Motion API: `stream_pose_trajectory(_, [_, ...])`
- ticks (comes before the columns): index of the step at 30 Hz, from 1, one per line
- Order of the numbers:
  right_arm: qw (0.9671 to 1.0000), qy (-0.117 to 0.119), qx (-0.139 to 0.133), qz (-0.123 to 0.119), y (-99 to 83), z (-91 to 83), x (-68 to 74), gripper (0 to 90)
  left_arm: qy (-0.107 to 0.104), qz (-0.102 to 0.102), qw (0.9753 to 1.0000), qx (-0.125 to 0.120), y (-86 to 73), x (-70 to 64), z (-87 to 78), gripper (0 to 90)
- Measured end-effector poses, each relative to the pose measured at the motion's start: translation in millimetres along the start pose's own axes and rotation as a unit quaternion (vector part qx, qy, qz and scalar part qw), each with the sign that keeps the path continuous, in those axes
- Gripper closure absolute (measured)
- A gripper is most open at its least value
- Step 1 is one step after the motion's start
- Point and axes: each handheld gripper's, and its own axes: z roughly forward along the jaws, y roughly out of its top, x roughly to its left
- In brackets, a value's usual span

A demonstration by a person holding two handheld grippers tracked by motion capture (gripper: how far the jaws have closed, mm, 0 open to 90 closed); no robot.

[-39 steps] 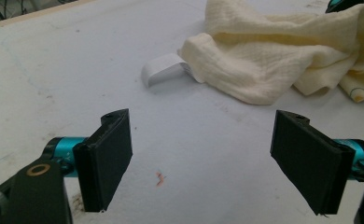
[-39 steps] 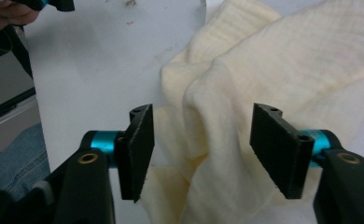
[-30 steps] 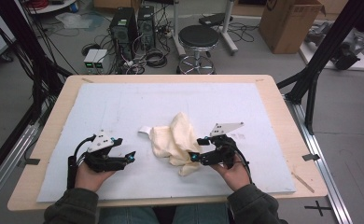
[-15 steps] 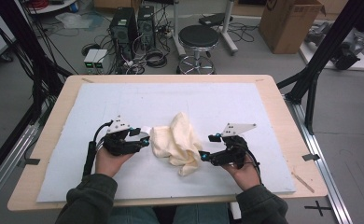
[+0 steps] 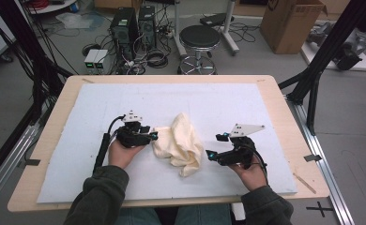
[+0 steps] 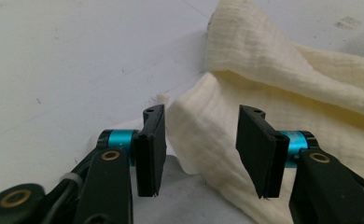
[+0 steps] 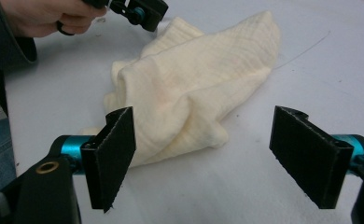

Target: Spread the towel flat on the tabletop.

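**Crumpled cream cloth between two open tools**

Here, a cream-coloured cloth (image 5: 179,143) lay bunched near the middle of the table (image 5: 275,101), on the pale, matte sheet (image 5: 209,101) that covered most of the light wooden top. The cloth was soft and loosely woven, with a fine crinkled, gauze-like grain that showed clearly in the left gripper view, where thick rounded folds overlapped one another. From above its outline was irregular: a taller lobe toward the far side, a broader heap toward the person, and a small tail pointing to the near edge.

The left tool (image 5: 150,136) sat at the cloth's left edge, its flat black rectangular jaws standing apart. In the left gripper view a folded corner of the cloth (image 6: 203,135) lay between the two pads (image 6: 150,149) without being pinched; whether the fabric touched either pad could not be told. Teal cylindrical fittings backed each pad.

The right tool (image 5: 214,146) was held just beside the cloth's right side, jaws spread wide and holding nothing. In the right gripper view the cloth (image 7: 194,88) rested beyond its jaws, nearer the left pad (image 7: 110,156), with bare sheet in front of the right one. The pads' faces looked rough, with slightly frayed lower edges.
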Motion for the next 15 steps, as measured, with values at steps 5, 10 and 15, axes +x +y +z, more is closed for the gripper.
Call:
stream_pose_trajectory(5, [1.0,-0.003,0.0,0.001,-0.2,0.0,-3.8,22.2,0.0,-0.005,0.9998,0.021,-3.2,-1.0,10.6,56.8])
stream_pose_trajectory(10, [1.0,-0.004,0.003,-0.003,0.2,1.9,-4.1,22.8,0.008,-0.001,0.9995,0.03,-4.7,-2.9,15.9,66.8])
stream_pose_trajectory(15, [1.0,-0.006,0.003,-0.001,0.7,2.3,-5.5,23.4,0.024,0.017,0.9985,0.046,-5.8,-5.8,20.0,84.6])
